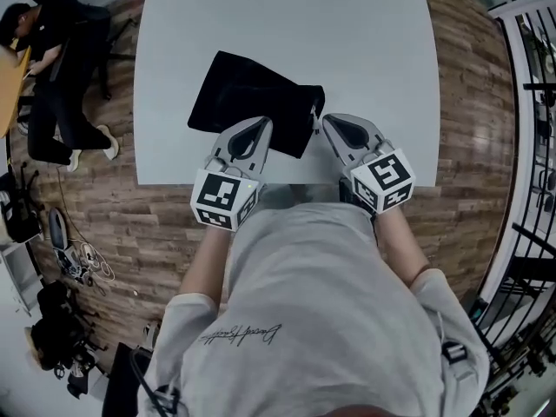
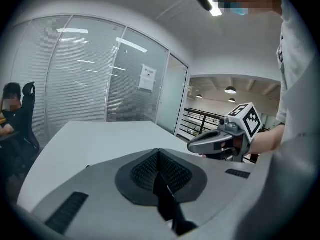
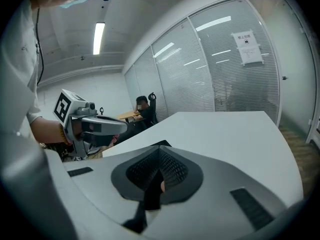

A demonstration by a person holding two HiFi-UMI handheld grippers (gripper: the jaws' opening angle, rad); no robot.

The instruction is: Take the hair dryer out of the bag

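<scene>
**Shut and empty at the near edge**

My left tongs (image 1: 259, 126) and right tongs (image 1: 334, 122) are pressed together and hold nothing. The black bag (image 1: 248, 98) lies on the white table (image 1: 365, 42), close to its near edge. My left tip is at the bag's near edge. My right tip is just beside its right corner. I cannot see the dryer. Wide white table shows past the bag.

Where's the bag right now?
In the head view the black bag lies on the white table near its front edge, just ahead of the left claw and right claw.
</scene>
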